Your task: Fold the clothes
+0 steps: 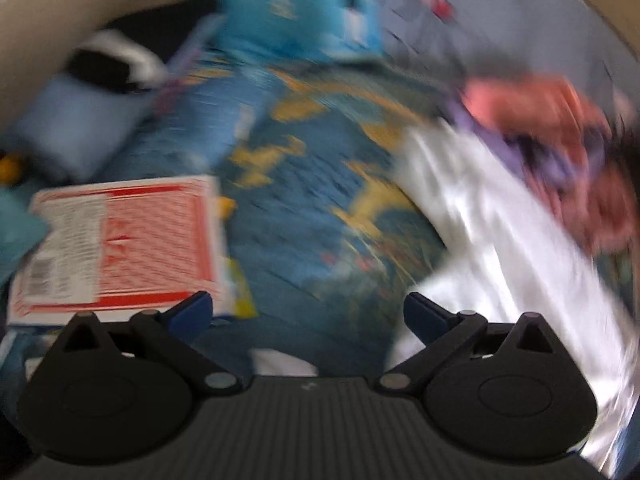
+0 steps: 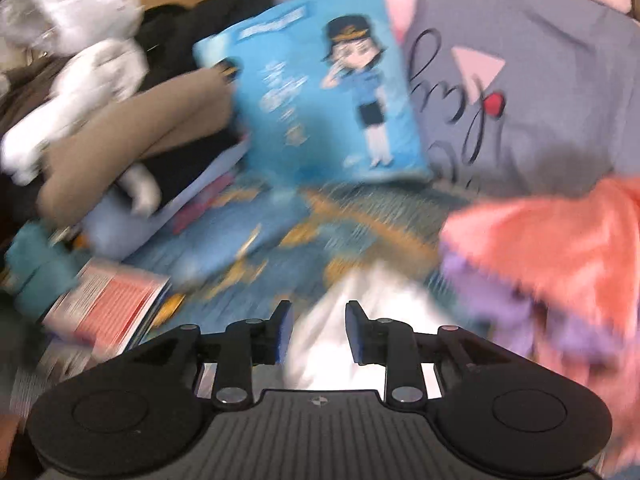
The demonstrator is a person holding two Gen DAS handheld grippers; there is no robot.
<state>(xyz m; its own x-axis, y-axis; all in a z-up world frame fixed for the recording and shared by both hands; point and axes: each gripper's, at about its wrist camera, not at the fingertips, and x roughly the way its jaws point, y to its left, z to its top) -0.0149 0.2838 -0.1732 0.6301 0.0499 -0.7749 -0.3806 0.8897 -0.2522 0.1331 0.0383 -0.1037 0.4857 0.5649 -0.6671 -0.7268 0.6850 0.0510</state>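
White garment [image 2: 320,344] between right hand-held gripper [image 2: 319,330] fingers

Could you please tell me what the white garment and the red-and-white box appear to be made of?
White garment: apparently a smooth, satiny fabric, given its bright sheen along the folds, though blur leaves this uncertain. Red-and-white box: likely printed cardboard, with flat faces and straight edges.

Support surface: bed under a blue bedspread [image 1: 304,208] with yellow motifs; both views motion-blurred. On it, relative to the bedspread's centre: red-and-white printed packet [image 1: 120,244] at near left; light-blue cartoon pillow [image 2: 324,80] at far side; white garment [image 1: 500,232] at right, orange-and-purple cloth [image 2: 560,248] just beyond it; grey pillow [image 2: 540,92] at far right.
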